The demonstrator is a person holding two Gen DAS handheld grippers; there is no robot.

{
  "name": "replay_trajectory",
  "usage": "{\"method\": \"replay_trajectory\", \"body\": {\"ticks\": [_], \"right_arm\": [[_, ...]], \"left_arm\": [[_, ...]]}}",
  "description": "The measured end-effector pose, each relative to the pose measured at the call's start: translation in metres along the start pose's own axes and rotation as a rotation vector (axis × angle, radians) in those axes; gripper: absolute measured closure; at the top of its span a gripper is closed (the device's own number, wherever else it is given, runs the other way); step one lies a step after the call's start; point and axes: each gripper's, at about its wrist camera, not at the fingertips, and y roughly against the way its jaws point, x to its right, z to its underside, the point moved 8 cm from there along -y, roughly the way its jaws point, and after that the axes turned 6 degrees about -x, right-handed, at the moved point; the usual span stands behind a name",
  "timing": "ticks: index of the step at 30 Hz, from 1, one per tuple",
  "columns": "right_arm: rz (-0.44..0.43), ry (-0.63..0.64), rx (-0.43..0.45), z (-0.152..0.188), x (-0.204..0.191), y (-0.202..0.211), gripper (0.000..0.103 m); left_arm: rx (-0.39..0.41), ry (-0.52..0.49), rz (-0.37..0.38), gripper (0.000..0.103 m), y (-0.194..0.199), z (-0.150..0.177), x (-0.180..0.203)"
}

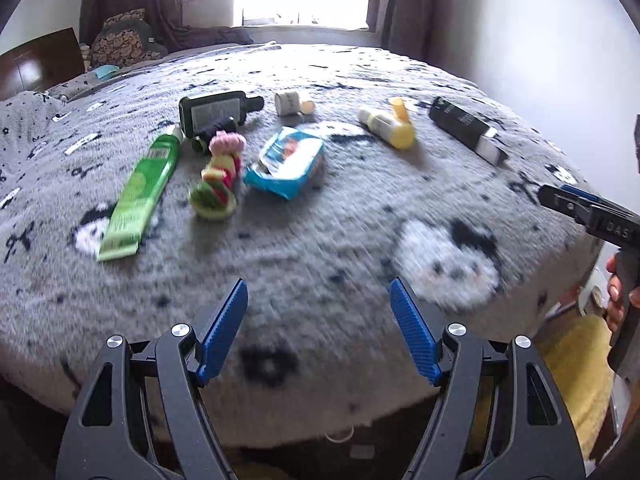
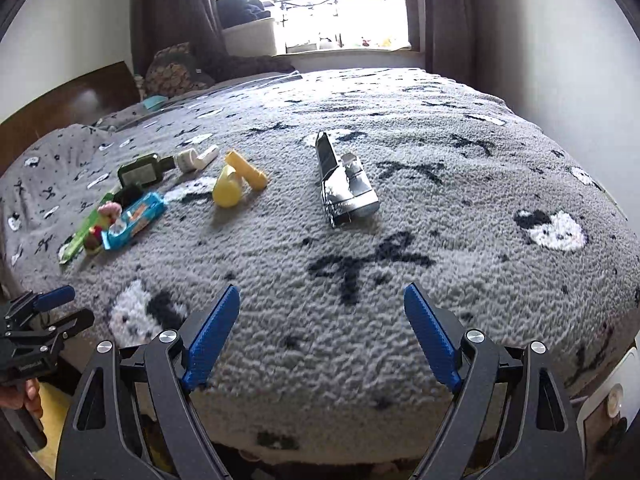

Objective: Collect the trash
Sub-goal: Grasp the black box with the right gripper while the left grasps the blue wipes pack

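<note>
left gripper [image 1: 318, 308] wide open, empty | right gripper [image 2: 320, 314] wide open, empty | trash: wrapper [image 1: 286, 162], box [image 2: 344, 188] on bed [image 2: 440, 220]

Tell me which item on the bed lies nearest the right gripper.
The black and silver box: it lies alone ahead of the right gripper; the others are clustered farther left.

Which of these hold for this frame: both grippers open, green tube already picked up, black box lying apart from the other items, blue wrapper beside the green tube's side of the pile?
1. Both the left gripper and right gripper are open. True.
2. The green tube is held in a gripper. False: it lies on the blanket, untouched.
3. The black box lies apart from the other items. True.
4. The blue wrapper lies on the floor. False: it is on the blanket.
</note>
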Motion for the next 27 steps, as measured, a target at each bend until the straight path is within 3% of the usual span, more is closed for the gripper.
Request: {"method": "replay_trajectory", "body": {"ticks": [8, 14, 17, 20, 23, 25, 27], "right_arm": [[-0.024, -0.014, 0.012, -0.041, -0.007, -0.039, 0.019], [0.009, -0.031, 0.004, -0.068, -0.001, -0.069, 0.023], [0.024, -0.039, -0.023, -0.077, 0.001, -0.086, 0.034], [0.024, -0.045, -0.046, -0.084, 0.003, -0.1, 0.036], [0.028, -0.032, -0.064, -0.087, 0.001, -0.109, 0.051], [0.03, -0.014, -0.074, -0.088, -0.002, -0.113, 0.072], [0.024, 0.002, -0.08, -0.086, -0.006, -0.112, 0.086]], "left_arm": [[-0.024, 0.042, 0.035, 0.034, -0.042, -0.04, -0.02], [-0.044, 0.043, 0.016, 0.034, -0.068, -0.064, -0.029], [-0.048, 0.026, 0.011, 0.034, -0.078, -0.076, -0.03], [-0.056, 0.005, -0.005, 0.035, -0.086, -0.087, -0.029], [-0.059, -0.023, -0.038, 0.044, -0.09, -0.093, -0.026], [-0.058, -0.034, -0.044, 0.049, -0.089, -0.093, -0.025], [-0.057, -0.033, -0.038, 0.054, -0.085, -0.09, -0.024]]}}
